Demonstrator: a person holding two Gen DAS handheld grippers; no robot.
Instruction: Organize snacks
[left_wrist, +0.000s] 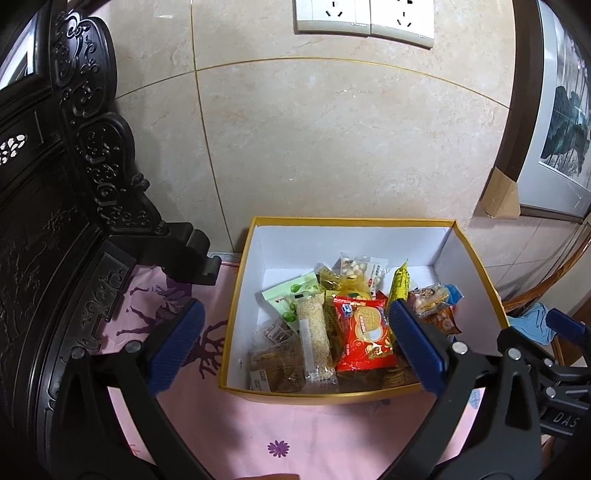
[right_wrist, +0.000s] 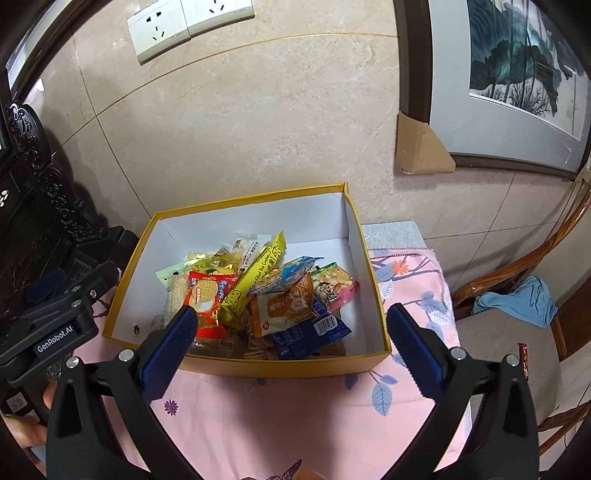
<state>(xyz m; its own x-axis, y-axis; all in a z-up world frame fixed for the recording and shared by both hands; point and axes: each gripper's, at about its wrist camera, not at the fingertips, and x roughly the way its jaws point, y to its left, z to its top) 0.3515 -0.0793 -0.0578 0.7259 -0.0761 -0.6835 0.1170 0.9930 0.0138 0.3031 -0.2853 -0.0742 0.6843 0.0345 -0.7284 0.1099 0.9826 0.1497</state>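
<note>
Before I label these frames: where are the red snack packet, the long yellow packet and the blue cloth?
red snack packet (left_wrist: 364, 334), left wrist view, centre of its printed front
long yellow packet (right_wrist: 255, 275), right wrist view, middle of its length
blue cloth (right_wrist: 517, 301), right wrist view, middle of the crumpled fabric

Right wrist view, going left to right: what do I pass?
Left tool → yellow box → red round-biscuit packet → yellow stick packet → blue cloth on the chair.

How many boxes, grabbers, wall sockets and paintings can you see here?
Yellow cardboard box of snacks: 1
Black-and-blue grippers, the left gripper and the right gripper, both open: 2
White wall sockets: 2
Framed lotus painting: 1
Total: 6
</note>
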